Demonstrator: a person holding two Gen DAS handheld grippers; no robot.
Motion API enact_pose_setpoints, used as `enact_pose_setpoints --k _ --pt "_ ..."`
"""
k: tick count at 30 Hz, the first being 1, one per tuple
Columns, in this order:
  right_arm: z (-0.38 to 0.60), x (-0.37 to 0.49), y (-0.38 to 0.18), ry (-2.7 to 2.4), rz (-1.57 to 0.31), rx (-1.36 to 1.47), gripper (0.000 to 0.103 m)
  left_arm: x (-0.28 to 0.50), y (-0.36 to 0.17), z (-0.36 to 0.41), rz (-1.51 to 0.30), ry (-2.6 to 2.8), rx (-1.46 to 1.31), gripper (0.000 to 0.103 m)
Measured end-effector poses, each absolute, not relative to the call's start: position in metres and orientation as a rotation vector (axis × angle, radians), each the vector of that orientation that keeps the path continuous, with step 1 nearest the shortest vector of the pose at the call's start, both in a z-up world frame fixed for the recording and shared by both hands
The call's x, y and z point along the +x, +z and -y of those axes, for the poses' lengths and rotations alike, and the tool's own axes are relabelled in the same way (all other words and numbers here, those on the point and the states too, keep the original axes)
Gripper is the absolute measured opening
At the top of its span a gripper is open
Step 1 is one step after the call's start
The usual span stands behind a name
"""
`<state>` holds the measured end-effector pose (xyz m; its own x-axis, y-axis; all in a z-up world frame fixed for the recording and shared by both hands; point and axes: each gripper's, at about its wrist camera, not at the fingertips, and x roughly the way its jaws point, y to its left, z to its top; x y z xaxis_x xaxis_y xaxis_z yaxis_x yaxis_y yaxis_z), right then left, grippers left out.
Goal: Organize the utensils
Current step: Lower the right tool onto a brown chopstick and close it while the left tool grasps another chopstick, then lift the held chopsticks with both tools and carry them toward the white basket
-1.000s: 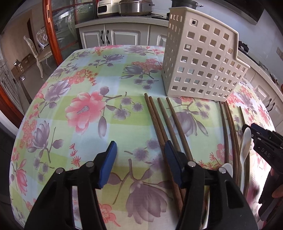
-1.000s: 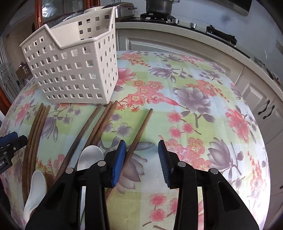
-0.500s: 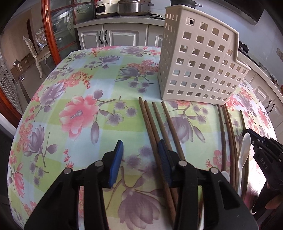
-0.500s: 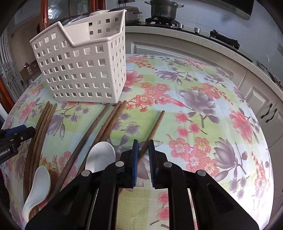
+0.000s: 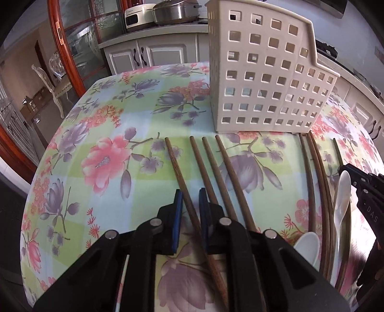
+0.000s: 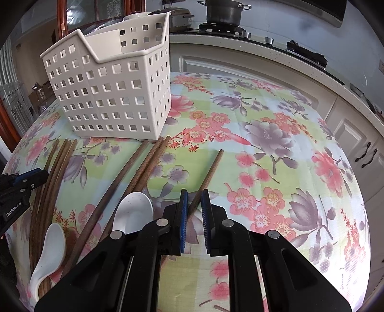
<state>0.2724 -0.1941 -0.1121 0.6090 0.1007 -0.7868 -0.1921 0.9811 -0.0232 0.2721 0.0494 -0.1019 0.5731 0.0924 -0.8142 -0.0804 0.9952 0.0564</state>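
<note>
Several brown chopsticks lie on the flower-patterned tablecloth (image 5: 108, 156) in front of a white perforated basket (image 5: 264, 79) (image 6: 112, 96). My left gripper (image 5: 190, 208) has its jaws closing on the leftmost chopstick (image 5: 176, 165), which runs between the blue pads and touches them. My right gripper (image 6: 194, 208) is shut on the lone right-hand chopstick (image 6: 211, 168). Two white spoons (image 6: 133, 211) (image 6: 50, 247) lie among the other chopsticks (image 6: 144, 172) between the two grippers.
Three loose chopsticks (image 5: 216, 172) lie just right of the left gripper, and a further bundle (image 5: 316, 180) sits beside a spoon (image 5: 343, 192). White cabinets (image 5: 144, 55), a counter with a pot (image 6: 224, 10) and a red-framed glass door (image 5: 72, 48) surround the table.
Both grippers went from open to closed around a chopstick, the right one first. The left gripper's chopstick has swung away from its neighbours. The basket appears nearer in both views.
</note>
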Motion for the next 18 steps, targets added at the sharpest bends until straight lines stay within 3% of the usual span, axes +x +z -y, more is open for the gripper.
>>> enact_pose_setpoints --k 6,18 --pt "0.19 0.273 -0.112 0.172 -0.9 -0.13 0.007 0.275 -0.102 -0.047 -0.952 0.092 0.014 0.009" --pt "0.219 0.251 -0.087 0.223 -0.776 0.014 0.007 0.249 -0.074 -0.069 -0.824 0.026 -0.107 0.008"
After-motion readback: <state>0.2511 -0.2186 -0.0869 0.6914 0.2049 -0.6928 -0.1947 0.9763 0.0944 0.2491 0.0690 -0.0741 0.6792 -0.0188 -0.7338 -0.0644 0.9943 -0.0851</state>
